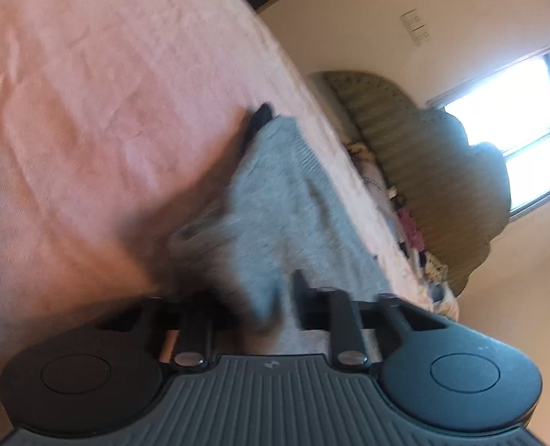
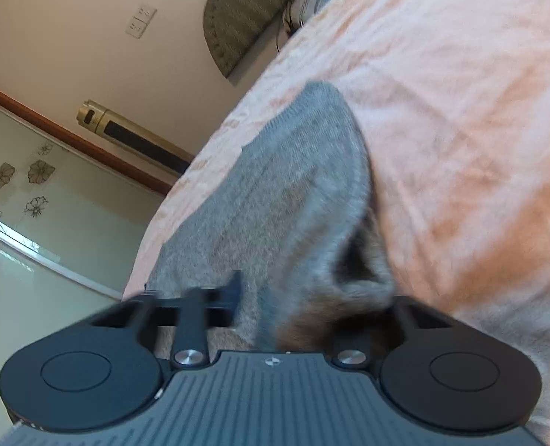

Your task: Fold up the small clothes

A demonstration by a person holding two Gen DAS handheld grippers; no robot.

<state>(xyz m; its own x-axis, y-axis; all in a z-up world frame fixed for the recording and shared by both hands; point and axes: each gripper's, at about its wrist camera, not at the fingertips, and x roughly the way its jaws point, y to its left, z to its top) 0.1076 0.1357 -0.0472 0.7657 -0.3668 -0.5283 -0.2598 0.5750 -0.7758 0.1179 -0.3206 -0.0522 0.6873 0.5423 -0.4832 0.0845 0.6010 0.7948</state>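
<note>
A grey knitted garment lies on the pink bedsheet and runs from the left gripper toward the bed's far edge. A small dark bit shows at its far end. The left gripper is shut on a bunched end of this cloth, and motion blur smears the fingers. In the right wrist view the grey garment rises off the pink sheet in a fold. The right gripper is shut on its near edge. One finger shows; cloth hides the other.
A green padded headboard and a bright window stand beyond the bed, with mixed small items piled at the bed's edge. On the other side are a gold tower unit, a glass panel with flower prints and a wall socket.
</note>
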